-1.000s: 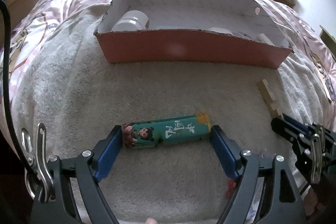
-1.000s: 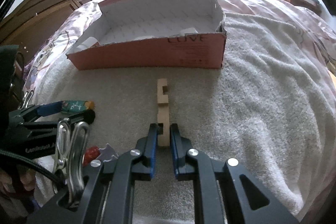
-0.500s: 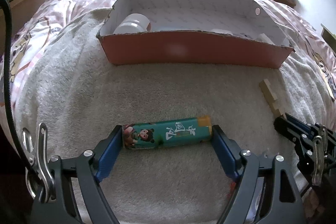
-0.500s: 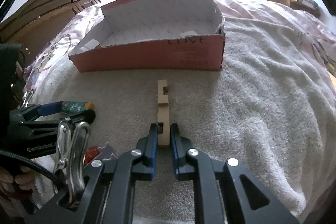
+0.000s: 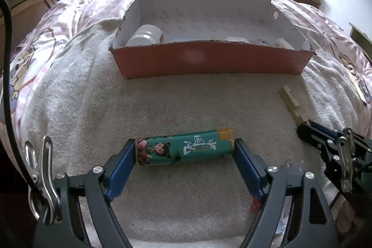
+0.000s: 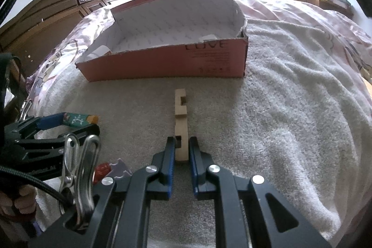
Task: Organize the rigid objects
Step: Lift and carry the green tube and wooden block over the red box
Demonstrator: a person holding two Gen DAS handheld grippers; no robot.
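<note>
left gripper (image 5: 186, 150) clamping green lighter (image 5: 183, 150), right view: notched wooden block (image 6: 181, 127) gripped

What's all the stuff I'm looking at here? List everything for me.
cardboard box: one, red outside, white inside, open, far side of the towel
white jar: one, lying in the box's left end
green tube: one, cartoon print, yellow end, between the left gripper's pads
wooden block: one, tan, notched, near end clamped
towel: one, off-white, over the bed
quilt: pink print
headboard: dark wood
left gripper: black, blue pads
right gripper: shut on the block
</note>
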